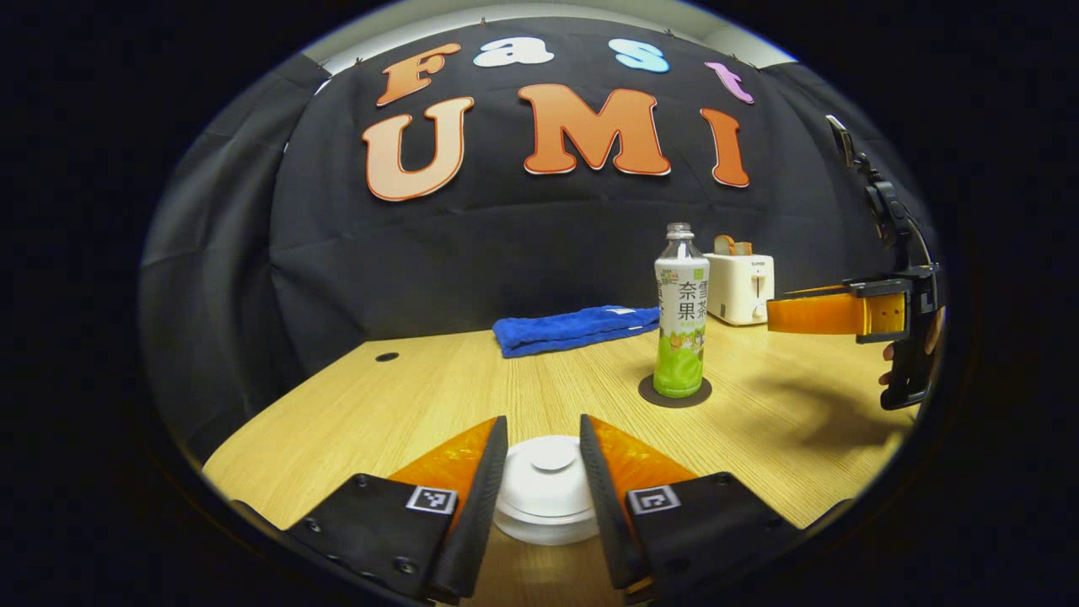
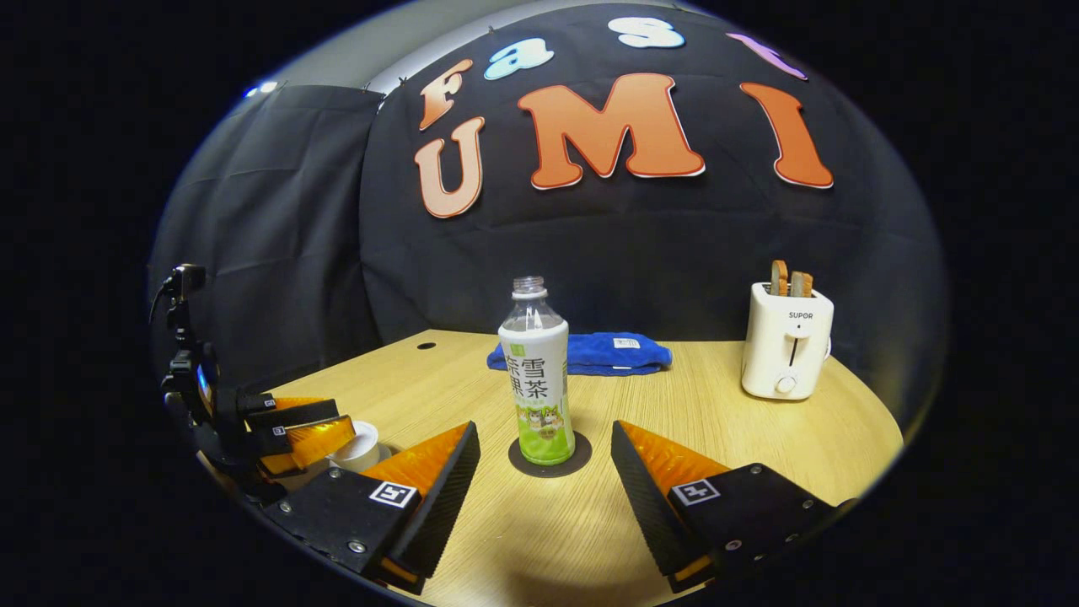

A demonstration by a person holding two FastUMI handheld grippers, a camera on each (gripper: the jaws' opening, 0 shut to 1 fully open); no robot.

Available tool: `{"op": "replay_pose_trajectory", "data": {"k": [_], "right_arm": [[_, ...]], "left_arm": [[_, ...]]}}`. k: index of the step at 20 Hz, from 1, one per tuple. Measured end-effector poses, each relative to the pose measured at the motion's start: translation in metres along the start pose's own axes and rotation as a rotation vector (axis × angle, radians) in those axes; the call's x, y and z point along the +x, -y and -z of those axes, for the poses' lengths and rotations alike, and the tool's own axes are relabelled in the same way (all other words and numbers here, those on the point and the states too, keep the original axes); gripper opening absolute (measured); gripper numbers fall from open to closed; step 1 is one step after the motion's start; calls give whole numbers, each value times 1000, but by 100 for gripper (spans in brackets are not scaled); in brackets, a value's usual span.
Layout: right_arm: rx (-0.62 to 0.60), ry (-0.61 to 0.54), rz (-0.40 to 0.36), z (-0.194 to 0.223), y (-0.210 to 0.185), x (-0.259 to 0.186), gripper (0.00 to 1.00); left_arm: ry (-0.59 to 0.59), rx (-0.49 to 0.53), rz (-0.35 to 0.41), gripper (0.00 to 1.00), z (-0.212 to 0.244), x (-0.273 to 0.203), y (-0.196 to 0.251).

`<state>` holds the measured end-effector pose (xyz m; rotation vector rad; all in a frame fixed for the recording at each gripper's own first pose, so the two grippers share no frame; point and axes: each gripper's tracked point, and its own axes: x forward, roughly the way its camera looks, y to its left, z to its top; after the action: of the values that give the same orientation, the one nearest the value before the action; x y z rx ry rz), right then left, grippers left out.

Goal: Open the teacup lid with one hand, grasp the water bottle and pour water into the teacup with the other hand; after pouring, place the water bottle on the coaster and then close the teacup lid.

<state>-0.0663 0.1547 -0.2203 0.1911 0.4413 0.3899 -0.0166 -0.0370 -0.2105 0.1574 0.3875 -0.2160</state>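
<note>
On the wooden table [image 1: 405,396] in the left gripper view, the left gripper [image 1: 544,472] sits low with its orange-and-black fingers on either side of the white teacup lid [image 1: 546,485]; the jaws are partly open and flank the lid closely, but whether the pads actually press on it cannot be told. The lid is round and glossy with a flat knob on top, and the teacup under it is hidden by the fingers. Beyond it the water bottle [image 1: 680,312] stands upright on the dark round coaster [image 1: 674,393], uncapped, clear at the neck with a white and green label. At the right edge the right gripper [image 1: 822,314] hangs above the table, seen side-on, so its opening cannot be judged there; a little of the hand holding it shows. A folded blue towel [image 1: 577,329] lies at the back, beside a white toaster [image 1: 740,287] partly hidden by the bottle. In the right gripper view, the right gripper [image 2: 546,472] is wide open and holds nothing, with the water bottle [image 2: 536,384] on its coaster [image 2: 577,459] just ahead, between the fingers' lines. Far left, the left gripper [image 2: 308,437] is at the teacup lid [image 2: 361,445], mostly covering it. The blue towel [image 2: 590,352] and the toaster [image 2: 786,350], with bread in its slots, stand on the pale wood-grain table [image 2: 716,421] before the black cloth wall.
</note>
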Motion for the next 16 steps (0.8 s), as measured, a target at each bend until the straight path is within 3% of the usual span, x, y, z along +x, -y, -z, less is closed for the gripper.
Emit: {"op": "replay_pose_trajectory", "data": {"k": [2, 3, 5, 8, 9, 16], "right_arm": [[7, 27, 5, -10, -2, -7, 94], [10, 46, 11, -17, -3, -12, 94], [9, 85, 30, -29, -2, -21, 95], [-29, 138, 69, -46, -2, -33, 95], [-41, 156, 85, -52, -2, -37, 95], [-35, 217, 103, -77, -21, -61, 96]], "left_arm": [[39, 3, -22, 70, -14, -2, -4], [55, 0, -35, 82, -22, -4, -6], [90, -13, -57, 88, -39, -8, -10], [154, -47, -65, 88, -69, -14, -13], [172, -64, -69, 82, -79, -16, -14], [281, -154, -93, 96, -136, -33, -17]]}}
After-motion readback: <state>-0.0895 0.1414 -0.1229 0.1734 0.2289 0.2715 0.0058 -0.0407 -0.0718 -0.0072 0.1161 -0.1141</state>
